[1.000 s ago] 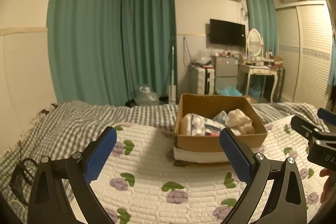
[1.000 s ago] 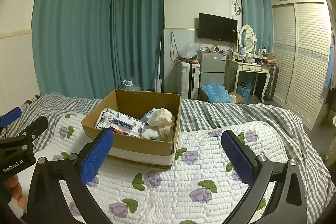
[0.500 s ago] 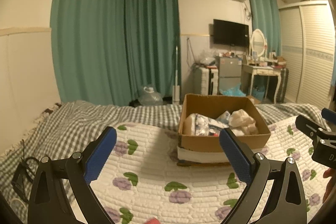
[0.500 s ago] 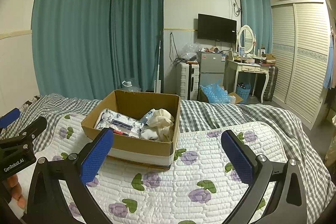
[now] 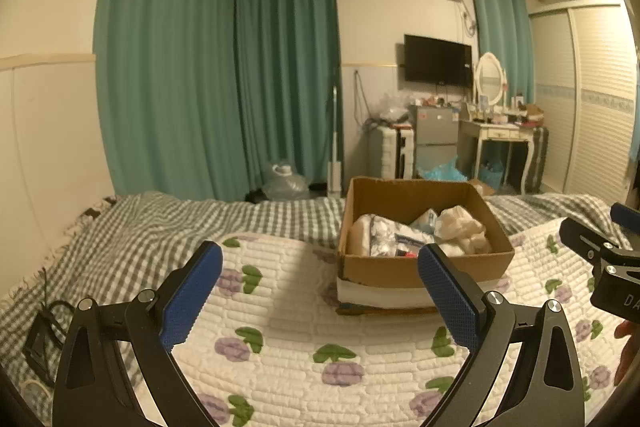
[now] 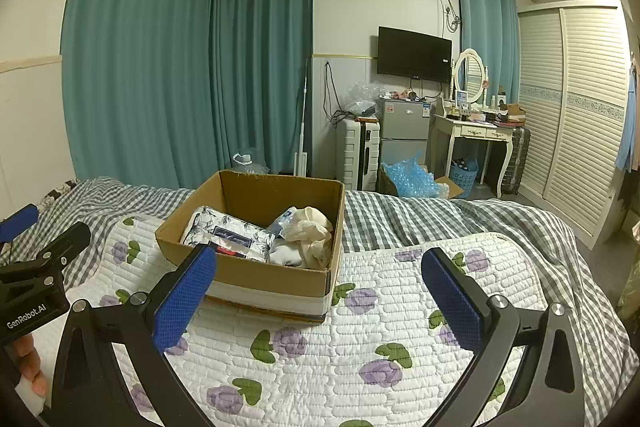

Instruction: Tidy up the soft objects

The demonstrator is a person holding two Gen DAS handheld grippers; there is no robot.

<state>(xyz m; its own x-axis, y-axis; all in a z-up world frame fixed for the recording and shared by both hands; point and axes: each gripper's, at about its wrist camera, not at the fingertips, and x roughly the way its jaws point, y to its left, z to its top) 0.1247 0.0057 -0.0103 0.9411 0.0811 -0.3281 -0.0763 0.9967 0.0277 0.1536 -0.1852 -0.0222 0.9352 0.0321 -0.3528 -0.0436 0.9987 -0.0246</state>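
On the flowered quilt (image 6: 320,347), towards the foot of the bed, sits an open cardboard box (image 6: 256,275) with the soft things already inside it: a flat printed pack (image 6: 228,233) along the left half, a crumpled cream cloth (image 6: 310,231) bunched in the far right corner, and something white (image 6: 286,253) tucked under that cloth. From the left wrist view the same box (image 5: 424,267) lies ahead and to the right, its contents heaped below the rim. The box seems set in the middle of the quilt so that either hand can reach it, and its flaps are out of the way so things can be dropped straight in. It stands square and upright on a paler base layer; its long axis appears to run away from the cameras towards the curtains, though the fisheye lens makes that hard to judge. The printed pack lies flat, its length running roughly along the box's left wall.

Both tongs hover over the quilt, short of the box and touching nothing. The left gripper (image 5: 316,291) has its blue pads spread wide with only bedding between them; the right gripper (image 6: 318,291) is likewise wide apart and empty. Each tool shows at the edge of the other's view, so they are held side by side. No loose soft thing shows on the quilt, so the sorting looks nearly finished.

Beyond the bed are teal curtains (image 6: 180,67), a small fridge (image 6: 404,131) and a dressing table (image 6: 472,135).
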